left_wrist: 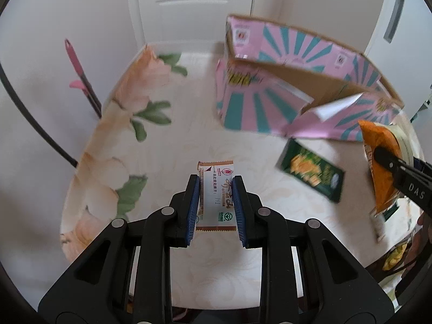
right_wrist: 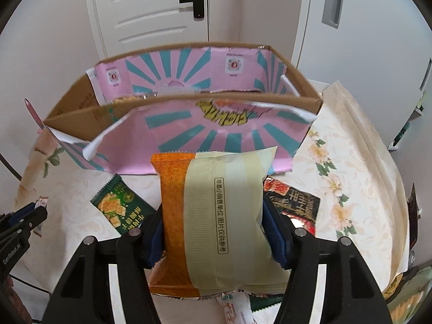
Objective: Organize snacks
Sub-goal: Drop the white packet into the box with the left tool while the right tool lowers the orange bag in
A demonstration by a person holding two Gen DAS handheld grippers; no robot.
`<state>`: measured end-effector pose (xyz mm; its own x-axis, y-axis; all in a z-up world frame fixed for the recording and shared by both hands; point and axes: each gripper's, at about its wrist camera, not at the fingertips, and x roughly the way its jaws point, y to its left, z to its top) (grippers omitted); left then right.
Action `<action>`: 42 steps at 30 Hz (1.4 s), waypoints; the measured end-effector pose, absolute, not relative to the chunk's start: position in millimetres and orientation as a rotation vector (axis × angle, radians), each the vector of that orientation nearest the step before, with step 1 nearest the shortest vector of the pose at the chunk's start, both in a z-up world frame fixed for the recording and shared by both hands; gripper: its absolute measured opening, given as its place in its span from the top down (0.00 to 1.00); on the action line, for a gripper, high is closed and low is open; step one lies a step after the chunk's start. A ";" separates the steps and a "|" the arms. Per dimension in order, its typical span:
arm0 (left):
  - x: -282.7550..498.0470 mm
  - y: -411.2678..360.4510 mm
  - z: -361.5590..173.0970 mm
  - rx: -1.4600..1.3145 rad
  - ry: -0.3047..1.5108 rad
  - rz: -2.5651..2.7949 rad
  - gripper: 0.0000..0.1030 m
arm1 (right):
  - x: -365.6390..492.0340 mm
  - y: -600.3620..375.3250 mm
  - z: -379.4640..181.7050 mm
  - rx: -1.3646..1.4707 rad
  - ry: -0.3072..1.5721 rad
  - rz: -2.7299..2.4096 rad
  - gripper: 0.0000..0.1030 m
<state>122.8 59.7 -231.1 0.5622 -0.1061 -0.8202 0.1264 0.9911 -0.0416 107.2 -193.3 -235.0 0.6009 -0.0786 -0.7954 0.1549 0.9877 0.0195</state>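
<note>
**Two Grippers Loading Snacks Toward a Pink Carton**

The right gripper [right_wrist: 216,232] is holding an orange-and-cream snack pouch [right_wrist: 216,216] above the desk [right_wrist: 351,162], its jaws clenched on the pouch's two sides, just in front of the open pink-and-teal cardboard box [right_wrist: 205,124] standing toward the desk's far edge. A vertical line of Chinese print is running down the pouch's cream panel, framed in a thin box. The left gripper [left_wrist: 216,202] is straddling a white wafer-style packet [left_wrist: 216,194] with brown serrated ends; its blue jaws are sitting against the packet's long sides, apparently grasping it, though whether it is lifted off the floral cloth cannot be told. Red and gold Chinese lettering and a small green mark are showing on that wrapper.

Between the two, a dark green cracker packet [left_wrist: 310,172] is lying flat near the box's front wall, and a black-and-red packet [right_wrist: 294,205] is lying to the right of it. The letters "DAS" are showing on the right gripper's body and "GenRobot.AI" on the left's.

The step in hand appears to be carrying picked snacks to the box. The next move likely calls for raising the pouch over the box's front wall and releasing it inside, clear of the torn front flap.
</note>
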 end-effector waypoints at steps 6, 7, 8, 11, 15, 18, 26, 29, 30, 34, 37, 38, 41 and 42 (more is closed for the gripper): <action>119.7 43.7 -185.3 0.030 0.904 -0.156 0.79 | 94.6 -204.2 -203.0 0.115 0.880 -0.111 0.43; 119.8 40.7 -176.9 0.029 0.893 -0.159 0.79 | 92.2 -206.2 -196.7 0.117 0.871 -0.108 0.43; 120.3 38.2 -169.7 0.029 0.883 -0.161 0.79 | 89.5 -208.8 -189.4 0.121 0.859 -0.104 0.43; 122.4 28.9 -144.4 0.024 0.845 -0.172 0.79 | 85.0 -216.6 -170.3 0.123 0.825 -0.092 0.43; 133.4 16.8 -114.0 0.000 0.807 -0.187 0.79 | 88.5 -230.7 -142.4 0.125 0.788 -0.063 0.43; 145.2 5.7 -96.5 0.009 0.780 -0.192 0.79 | 96.6 -243.9 -124.1 0.133 0.761 -0.041 0.43; 185.2 -23.9 -73.4 -0.003 0.758 -0.215 0.79 | 139.9 -271.1 -95.6 0.141 0.742 0.040 0.43; 203.6 -33.1 -73.2 -0.010 0.764 -0.223 0.79 | 160.1 -275.1 -92.1 0.126 0.748 0.075 0.43; 211.8 -36.3 -74.3 -0.015 0.775 -0.230 0.79 | 167.1 -275.5 -92.4 0.122 0.752 0.083 0.43; 242.1 -43.3 -84.5 -0.041 0.835 -0.267 0.79 | 193.9 -276.2 -99.1 0.148 0.786 0.101 0.43; 270.2 -49.0 -102.9 -0.043 0.914 -0.306 0.79 | 207.3 -274.7 -108.0 0.165 0.810 0.099 0.43; 278.0 -51.2 -110.5 -0.040 0.942 -0.318 0.79 | 211.8 -274.0 -111.4 0.164 0.819 0.085 0.43; 297.7 -59.6 -135.6 0.003 1.014 -0.343 0.79 | 223.0 -277.4 -121.5 0.207 0.855 0.073 0.43; 303.5 -63.7 -143.1 0.014 1.033 -0.350 0.79 | 226.2 -277.9 -125.6 0.217 0.864 0.071 0.43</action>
<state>303.5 -63.7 -143.1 0.4617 -0.2782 -0.8423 0.2917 0.9444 -0.1520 226.2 -277.9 -125.6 0.6487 0.1500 -0.7461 0.0255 0.9756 0.2183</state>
